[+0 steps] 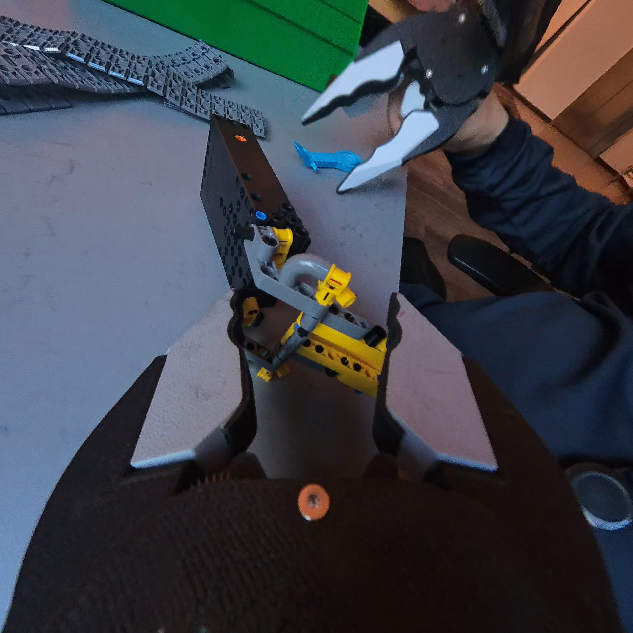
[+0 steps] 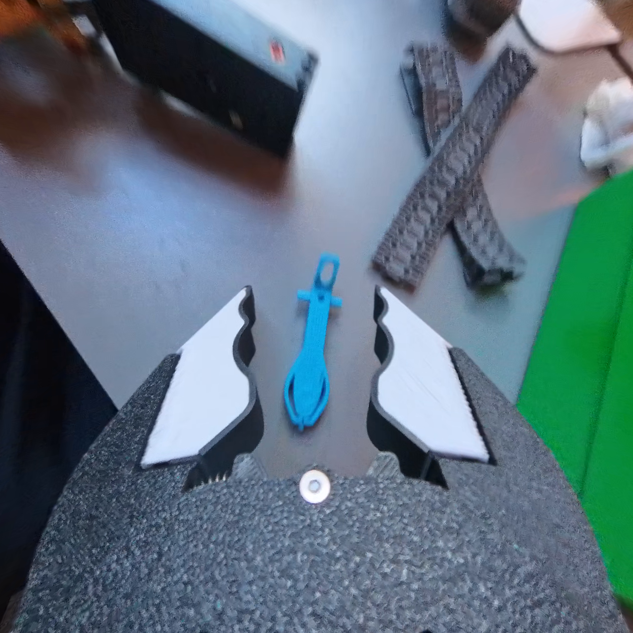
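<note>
A toy brick assembly (image 1: 318, 308) of yellow and grey beams, joined to a tall black box (image 1: 233, 191), stands on the grey table (image 1: 102, 257). My left gripper (image 1: 315, 301) is closed around its near end. The left finger touches the grey frame and the right finger touches the yellow beam (image 1: 342, 352). My right gripper (image 2: 314, 291) is open and empty, low over a blue plastic tool (image 2: 311, 359) that lies flat between its fingers. In the left wrist view the right gripper (image 1: 320, 156) hovers over the same blue tool (image 1: 337, 160), to the right of the black box.
Dark grey track strips (image 1: 102, 65) lie at the back of the table and show crossed in the right wrist view (image 2: 455, 185). A green box (image 1: 274, 30) stands behind them. A black case (image 2: 212, 75) sits far off. The table edge (image 1: 404, 222) runs close on the right, beside a person's sleeve (image 1: 531, 205). Some 20 cm of space lies between my two pairs of fingers.
</note>
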Demonstrator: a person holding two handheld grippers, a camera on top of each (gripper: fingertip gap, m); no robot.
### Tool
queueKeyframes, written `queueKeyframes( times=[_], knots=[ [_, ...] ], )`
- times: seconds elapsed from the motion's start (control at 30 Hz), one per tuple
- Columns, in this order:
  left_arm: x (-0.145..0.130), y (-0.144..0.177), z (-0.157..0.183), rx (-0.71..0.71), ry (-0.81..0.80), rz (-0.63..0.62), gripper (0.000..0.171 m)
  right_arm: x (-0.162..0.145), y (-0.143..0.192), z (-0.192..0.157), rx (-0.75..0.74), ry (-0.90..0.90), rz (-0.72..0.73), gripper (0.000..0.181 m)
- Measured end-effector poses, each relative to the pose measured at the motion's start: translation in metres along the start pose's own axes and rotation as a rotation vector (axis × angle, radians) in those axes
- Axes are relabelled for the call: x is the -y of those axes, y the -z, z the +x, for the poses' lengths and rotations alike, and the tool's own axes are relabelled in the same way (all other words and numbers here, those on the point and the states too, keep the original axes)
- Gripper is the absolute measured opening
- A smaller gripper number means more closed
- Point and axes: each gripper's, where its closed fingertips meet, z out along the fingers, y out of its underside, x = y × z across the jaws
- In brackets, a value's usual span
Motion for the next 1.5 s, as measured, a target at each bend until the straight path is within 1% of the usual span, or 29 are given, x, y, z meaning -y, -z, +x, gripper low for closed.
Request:
queueKeyframes(
  times=[0.1,0.17,0.27,0.3,0.33,0.4,0.5,0.53,0.63,0.67,0.7,0.87,0.93,1.03,1.2,1.3,1.37,1.43,1.5],
  knots=[
    [0.000,0.001,0.000,0.005,0.021,0.016,0.083,-0.015,0.008,-0.005,-0.017,-0.088,0.024,0.065],
    [0.002,0.000,-0.002,0.014,0.053,0.033,0.082,-0.021,0.012,-0.002,-0.040,-0.142,0.016,0.067],
    [0.003,0.000,-0.004,0.033,0.093,0.059,0.078,-0.030,0.022,0.003,-0.070,-0.133,-0.023,0.074],
    [0.004,0.000,-0.004,0.039,0.100,0.066,0.077,-0.032,0.027,0.006,-0.087,-0.122,-0.027,0.073],
    [0.004,0.000,-0.004,0.041,0.105,0.070,0.077,-0.033,0.031,0.008,-0.093,-0.125,-0.020,0.071],
    [0.004,-0.002,-0.001,0.029,0.120,0.073,0.076,-0.034,0.035,0.009,-0.076,-0.155,0.011,0.059],
    [0.006,-0.007,0.004,0.007,0.152,0.079,0.074,-0.041,0.027,0.005,-0.023,-0.200,0.005,0.052],
    [0.006,-0.009,0.007,-0.002,0.156,0.078,0.074,-0.038,0.023,-0.001,0.013,-0.208,0.024,0.043],
    [0.006,-0.012,0.011,-0.001,0.154,0.078,0.075,-0.029,0.015,-0.007,0.082,-0.272,0.070,0.040],
    [0.006,-0.013,0.012,0.002,0.155,0.077,0.075,-0.029,0.015,-0.006,0.087,-0.289,0.072,0.032],
    [0.006,-0.014,0.013,0.001,0.153,0.074,0.075,-0.029,0.015,-0.006,0.088,-0.286,0.071,0.019],
    [0.007,-0.017,0.016,0.002,0.159,0.091,0.077,-0.027,0.015,-0.009,0.066,-0.263,0.080,0.017],
    [0.008,-0.019,0.020,-0.016,0.182,0.102,0.077,-0.021,0.015,-0.017,0.089,-0.255,0.085,0.017],
    [0.007,-0.022,0.026,-0.041,0.184,0.099,0.076,-0.001,0.019,-0.032,0.119,-0.215,0.114,0.017],
    [0.007,-0.025,0.030,-0.040,0.167,0.088,0.077,0.034,0.036,-0.062,0.187,-0.137,0.159,0.017],
    [0.005,-0.024,0.033,-0.046,0.152,0.072,0.077,0.049,0.044,-0.080,0.234,-0.114,0.172,0.016],
    [0.002,-0.018,0.035,-0.047,0.134,0.041,0.078,0.055,0.046,-0.089,0.252,-0.094,0.166,0.016],
    [-0.001,-0.003,0.030,-0.010,0.092,0.018,0.084,0.058,0.046,-0.095,0.251,-0.070,0.152,0.016],
    [0.001,0.015,0.023,0.036,0.031,0.027,0.079,0.061,0.044,-0.100,0.260,-0.060,0.145,0.016]
  ],
)
